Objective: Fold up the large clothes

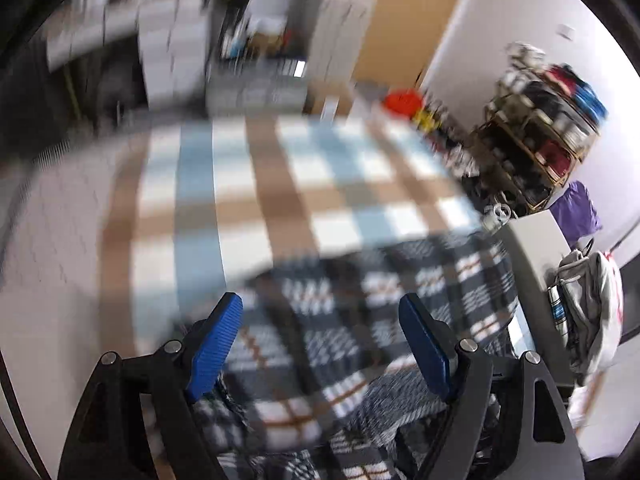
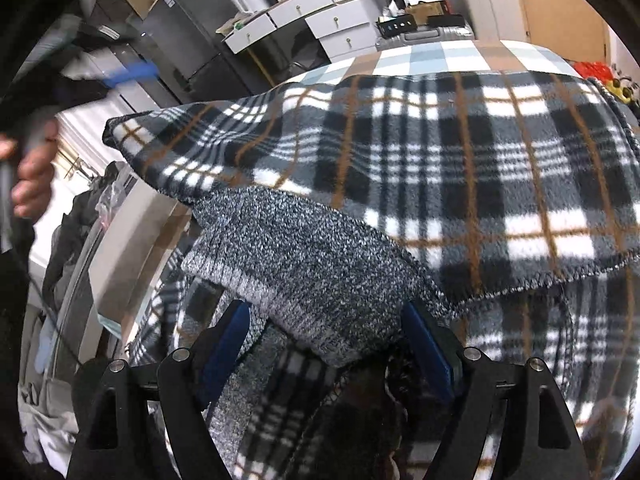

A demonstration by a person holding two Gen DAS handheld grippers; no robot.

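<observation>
checked bed | plaid garment under open right tool

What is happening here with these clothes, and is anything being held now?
A person is folding a dark plaid fleece garment on a bed with a light checked cover. A grey knit piece lies on the plaid fabric. Both grippers stand open: the left gripper hovers above the plaid fabric, and the right gripper has the grey knit edge between its fingers, but the pads do not press on it.
</observation>
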